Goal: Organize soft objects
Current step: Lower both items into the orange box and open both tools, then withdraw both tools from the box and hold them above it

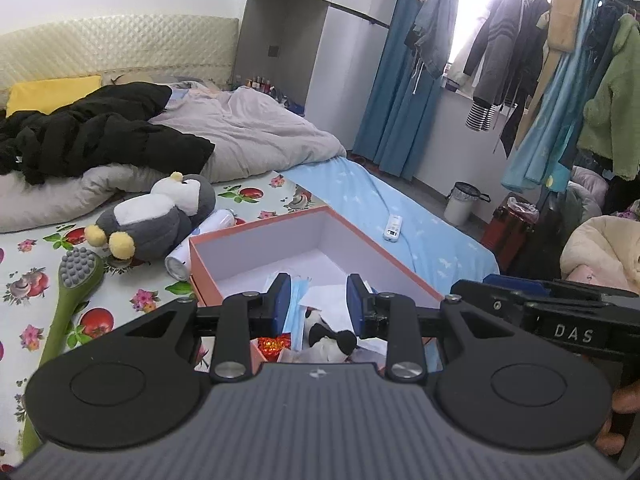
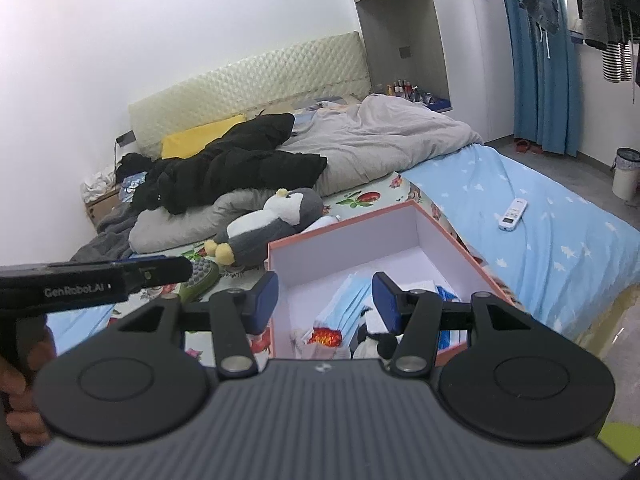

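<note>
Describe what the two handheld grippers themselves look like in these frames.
Both match: a ribbed grey body, two black round discs, black linkage bars with silver pivots, and blue pads on the fingers. The left gripper shows "GenRobot.AI" on its side in the right view; the right gripper shows "DAS".

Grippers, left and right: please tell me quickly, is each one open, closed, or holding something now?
Left gripper: open, holding nothing, over the box.
Right gripper: open, holding nothing.

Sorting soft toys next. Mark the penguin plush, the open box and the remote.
penguin plush [image 1: 152,216]: left wrist view, grey body.
open box [image 1: 260,224]: left wrist view, far wall.
remote [image 2: 513,214]: right wrist view, middle.
</note>
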Demonstrator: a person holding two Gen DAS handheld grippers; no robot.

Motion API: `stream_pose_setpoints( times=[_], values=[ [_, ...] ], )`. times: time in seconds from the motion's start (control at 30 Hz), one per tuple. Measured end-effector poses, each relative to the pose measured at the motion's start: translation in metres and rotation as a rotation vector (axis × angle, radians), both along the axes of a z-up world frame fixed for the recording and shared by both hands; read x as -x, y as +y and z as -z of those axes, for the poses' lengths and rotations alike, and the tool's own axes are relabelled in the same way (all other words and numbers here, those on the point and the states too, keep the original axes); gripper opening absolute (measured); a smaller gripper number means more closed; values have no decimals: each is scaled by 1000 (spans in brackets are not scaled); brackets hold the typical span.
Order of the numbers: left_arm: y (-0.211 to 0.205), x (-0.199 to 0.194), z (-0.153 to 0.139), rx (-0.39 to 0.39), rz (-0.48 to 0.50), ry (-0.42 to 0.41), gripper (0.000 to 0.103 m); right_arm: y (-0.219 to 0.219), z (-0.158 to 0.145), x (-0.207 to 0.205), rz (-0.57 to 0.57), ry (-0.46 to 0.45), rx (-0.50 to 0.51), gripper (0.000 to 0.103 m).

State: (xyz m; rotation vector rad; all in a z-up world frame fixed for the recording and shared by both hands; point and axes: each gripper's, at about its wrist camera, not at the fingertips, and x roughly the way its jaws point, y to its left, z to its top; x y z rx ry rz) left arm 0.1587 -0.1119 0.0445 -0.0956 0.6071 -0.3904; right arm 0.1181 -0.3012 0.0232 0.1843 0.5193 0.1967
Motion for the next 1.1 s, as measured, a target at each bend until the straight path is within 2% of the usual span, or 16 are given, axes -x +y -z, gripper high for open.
stream_pose_setpoints(
  times=[0.23, 0.5, 1.1],
  values=[
    [2, 22, 9, -17, -7, -5, 35, 7, 12, 17, 31, 13, 14, 55],
    [8, 29, 30, -18, -31, 33, 35, 11, 25, 25, 45, 26, 6, 55],
    [20, 54, 41, -19, -62, 36, 35, 20, 45, 40, 90, 71, 61, 55]
  ],
)
